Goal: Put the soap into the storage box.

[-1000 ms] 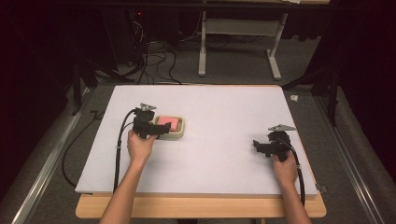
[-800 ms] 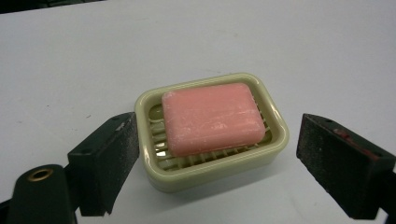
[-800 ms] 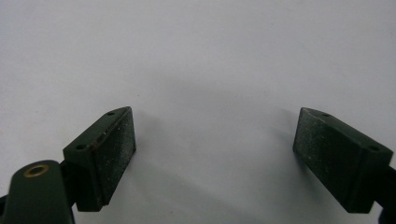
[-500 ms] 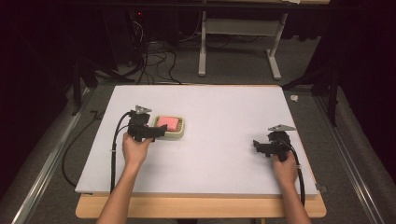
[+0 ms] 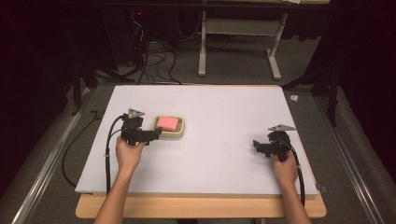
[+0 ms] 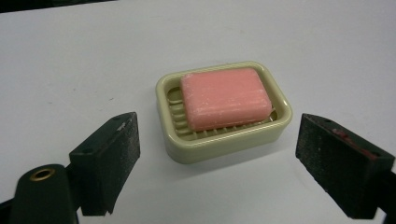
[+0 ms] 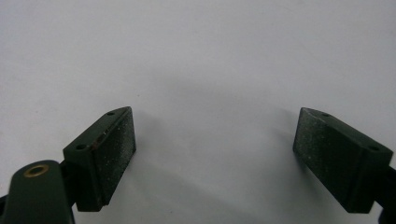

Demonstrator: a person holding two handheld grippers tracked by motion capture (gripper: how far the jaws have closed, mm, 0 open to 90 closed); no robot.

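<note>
A pink bar of soap (image 5: 167, 122) lies in a cream soap dish (image 5: 180, 134) on the white board (image 5: 224, 107), left of centre. My left gripper (image 5: 156, 134) sits just left of the dish and points at it. In the left gripper view the soap (image 6: 225, 96) rests on the ribbed dish (image 6: 219, 150) a little ahead of the gripper (image 6: 218, 128), whose jaws stand wide apart with nothing between them. My right gripper (image 5: 258, 145) rests near the board's right edge. In the right gripper view this gripper (image 7: 215, 125) is open over bare white surface.
The board lies on a wooden table (image 5: 201, 207) whose front edge shows below it. Cables (image 5: 108, 154) trail from both grippers toward the person. Beyond the table stand a white desk frame (image 5: 238, 46) and tangled floor cables (image 5: 149, 60).
My left gripper has drawn back from the soap dish, moving left and slightly toward the person. The dish, the soap and the right gripper have stayed where they were.
</note>
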